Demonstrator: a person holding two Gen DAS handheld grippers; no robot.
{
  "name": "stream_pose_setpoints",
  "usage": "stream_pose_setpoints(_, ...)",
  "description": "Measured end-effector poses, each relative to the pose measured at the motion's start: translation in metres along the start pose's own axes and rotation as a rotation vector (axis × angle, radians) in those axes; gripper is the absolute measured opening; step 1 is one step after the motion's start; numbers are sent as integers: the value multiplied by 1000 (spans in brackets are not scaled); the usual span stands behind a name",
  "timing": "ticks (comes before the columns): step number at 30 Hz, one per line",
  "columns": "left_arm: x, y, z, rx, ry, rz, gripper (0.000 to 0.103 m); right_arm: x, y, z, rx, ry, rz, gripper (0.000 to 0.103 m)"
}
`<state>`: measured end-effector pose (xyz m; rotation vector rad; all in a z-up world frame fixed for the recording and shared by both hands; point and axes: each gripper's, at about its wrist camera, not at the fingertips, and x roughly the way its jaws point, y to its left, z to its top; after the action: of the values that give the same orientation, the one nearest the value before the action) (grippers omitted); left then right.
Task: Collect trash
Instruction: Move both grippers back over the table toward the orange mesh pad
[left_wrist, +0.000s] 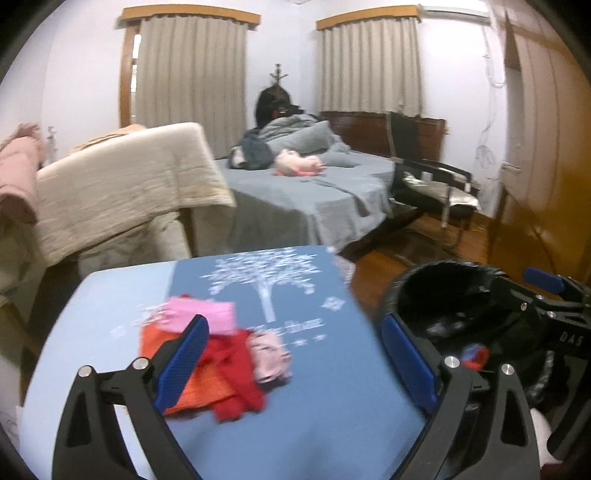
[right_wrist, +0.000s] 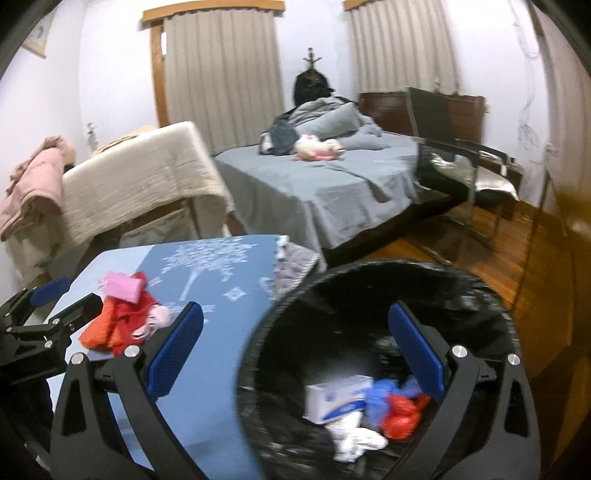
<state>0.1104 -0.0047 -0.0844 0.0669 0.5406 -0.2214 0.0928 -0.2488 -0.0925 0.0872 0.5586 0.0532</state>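
Observation:
A pile of red, orange and pink scraps (left_wrist: 229, 365) lies on the blue tree-print tablecloth (left_wrist: 314, 424). My left gripper (left_wrist: 295, 354) hangs over it, open wide, its left pad (left_wrist: 181, 362) in front of the pile and nothing pressed between the pads. To the right stands a black-lined bin (right_wrist: 369, 295) holding a white box (right_wrist: 332, 400), blue and red crumples and white tissue. My right gripper (right_wrist: 295, 347) is open and empty above the bin's mouth. The scrap pile (right_wrist: 122, 317) and left gripper (right_wrist: 62, 299) also show at the left of the right wrist view.
Behind the table are a grey-sheeted bed (left_wrist: 314, 192) with a pink plush toy (left_wrist: 299, 164), a cream quilt draped over furniture (left_wrist: 122, 184) and a black chair (left_wrist: 428, 177). Wooden floor and a wooden wardrobe (left_wrist: 546, 147) lie to the right.

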Motion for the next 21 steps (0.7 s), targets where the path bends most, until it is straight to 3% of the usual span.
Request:
stream_pose_setpoints(13,5,87,-34,-82,45,176,93,46,80,0,-98,50,104,98)
stream_pose_setpoints(21,27,119,-48,-119,89,201,86,72,112,-10,-141,88,133,97)
